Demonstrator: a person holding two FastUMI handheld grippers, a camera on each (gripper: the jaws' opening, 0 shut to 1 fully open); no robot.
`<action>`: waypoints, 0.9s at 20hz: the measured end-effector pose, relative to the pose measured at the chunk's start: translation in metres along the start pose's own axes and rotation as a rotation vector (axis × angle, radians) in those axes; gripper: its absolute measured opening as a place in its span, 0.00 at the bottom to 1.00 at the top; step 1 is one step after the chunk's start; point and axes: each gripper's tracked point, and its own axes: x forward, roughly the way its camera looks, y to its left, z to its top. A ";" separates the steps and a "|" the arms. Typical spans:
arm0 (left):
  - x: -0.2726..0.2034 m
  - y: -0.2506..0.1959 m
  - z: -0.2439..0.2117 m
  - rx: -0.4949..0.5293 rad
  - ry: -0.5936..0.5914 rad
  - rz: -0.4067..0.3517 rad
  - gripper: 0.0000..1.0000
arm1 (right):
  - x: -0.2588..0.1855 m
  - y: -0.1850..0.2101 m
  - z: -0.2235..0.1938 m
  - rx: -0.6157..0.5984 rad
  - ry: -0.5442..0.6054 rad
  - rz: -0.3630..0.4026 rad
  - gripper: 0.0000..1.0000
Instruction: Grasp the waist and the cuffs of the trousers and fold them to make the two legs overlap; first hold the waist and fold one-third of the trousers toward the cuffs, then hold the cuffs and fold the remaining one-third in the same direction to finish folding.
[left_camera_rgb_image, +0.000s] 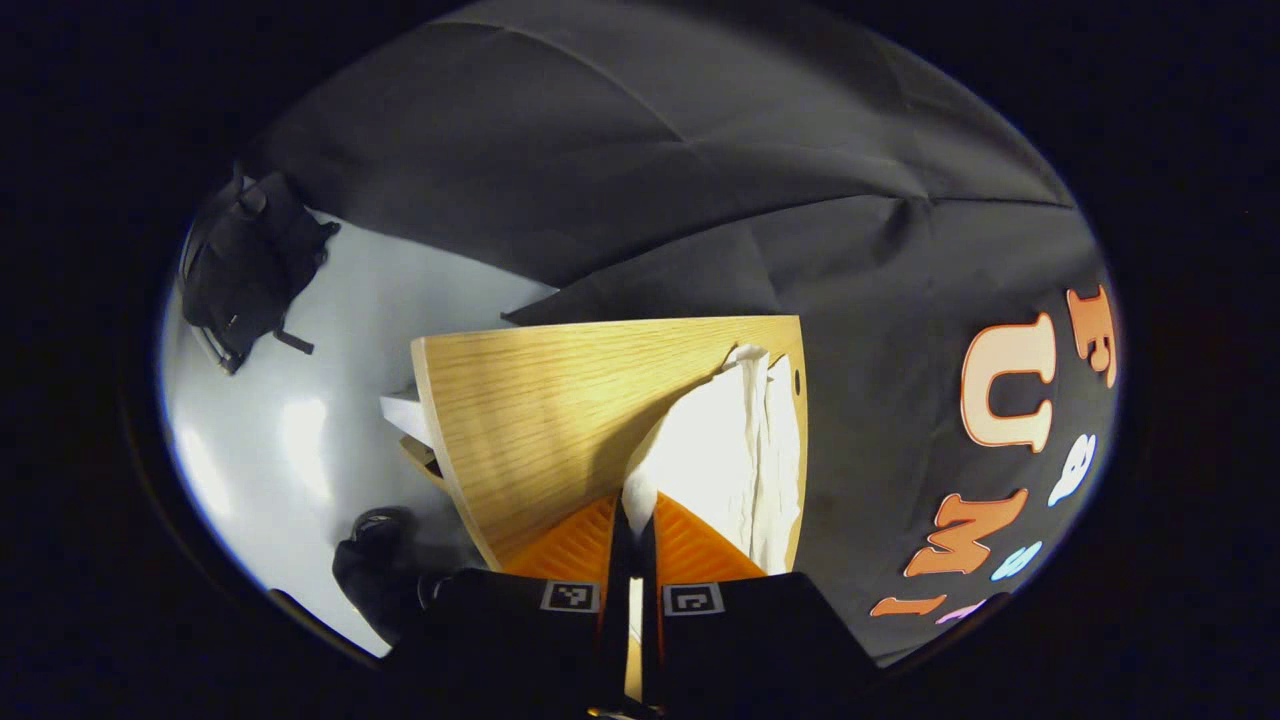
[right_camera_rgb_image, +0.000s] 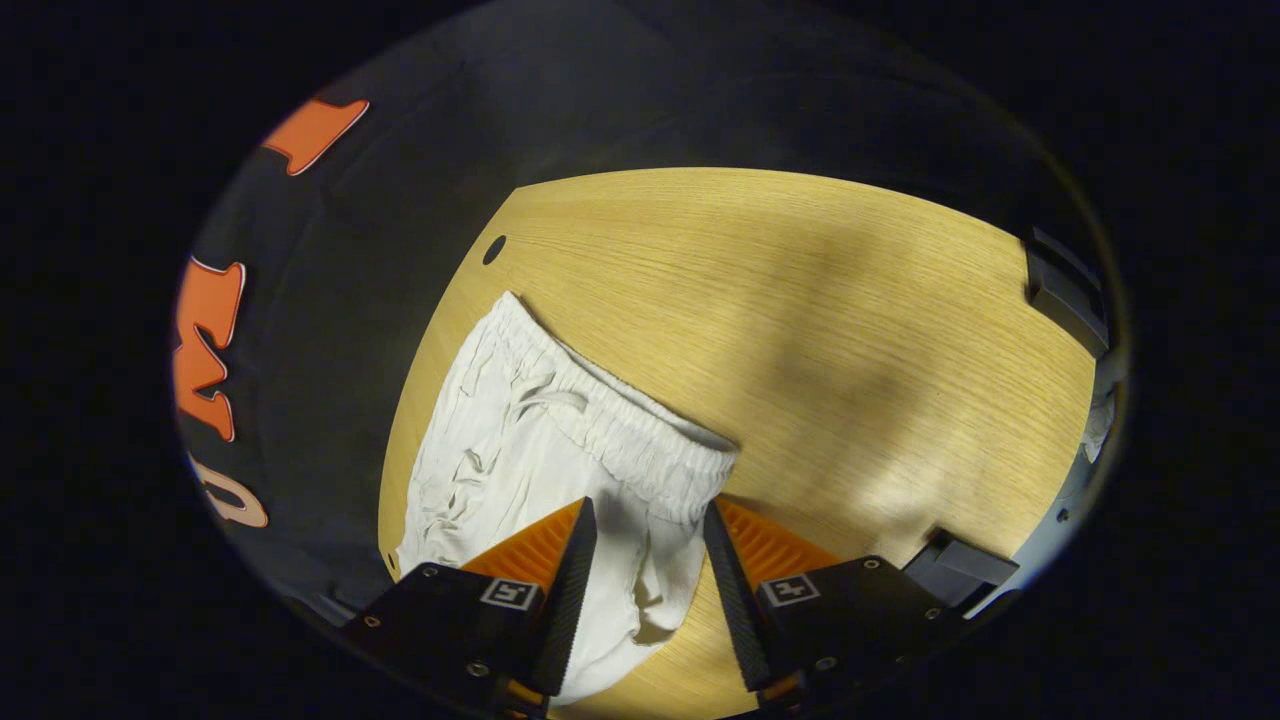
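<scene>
A: In the left gripper view, what is going on?

B: The left gripper (left_camera_rgb_image: 632, 515) is sitting at six o'clock with its fingers nearly together, only a thin slit between them. An edge of the white trousers (left_camera_rgb_image: 715, 450) is running into that slit, so both fingers are pinching the cloth.

A: And where are the trousers lying?

B: They are stretching from the fingertips up toward one o'clock, along the right-hand edge of the wooden table (left_camera_rgb_image: 540, 410). The far end is reaching almost to the table's top corner, just beside a small dark hole (left_camera_rgb_image: 798, 381) in the board.

A: Anything around the table?

B: A pale floor (left_camera_rgb_image: 300, 440) is showing at nine o'clock, with a black bag (left_camera_rgb_image: 250, 265) lying on it toward ten o'clock and a dark shoe (left_camera_rgb_image: 375, 525) at about seven o'clock.

A: Now the right gripper view.

B: The right gripper (right_camera_rgb_image: 648, 535) is standing wide open at six o'clock. The trousers (right_camera_rgb_image: 530, 450) are lying between and beyond its fingers; the gathered waistband (right_camera_rgb_image: 620, 415) is running from eleven o'clock down toward the centre. The fingers are hovering either side of the waist's near corner, not pressing it.

A: And the table there?

B: The table (right_camera_rgb_image: 800, 300) is spreading from the centre to three o'clock, with the trousers along its left edge at eight o'clock.
</scene>
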 end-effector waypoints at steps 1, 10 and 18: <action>0.002 0.000 -0.001 0.013 -0.001 0.005 0.10 | 0.001 -0.002 0.000 0.028 0.001 0.005 0.61; -0.006 -0.024 0.008 0.047 -0.027 -0.023 0.12 | 0.004 -0.008 0.003 0.247 -0.032 0.066 0.09; -0.012 -0.080 0.026 0.127 -0.049 -0.106 0.08 | -0.020 0.030 0.018 0.314 -0.012 0.100 0.07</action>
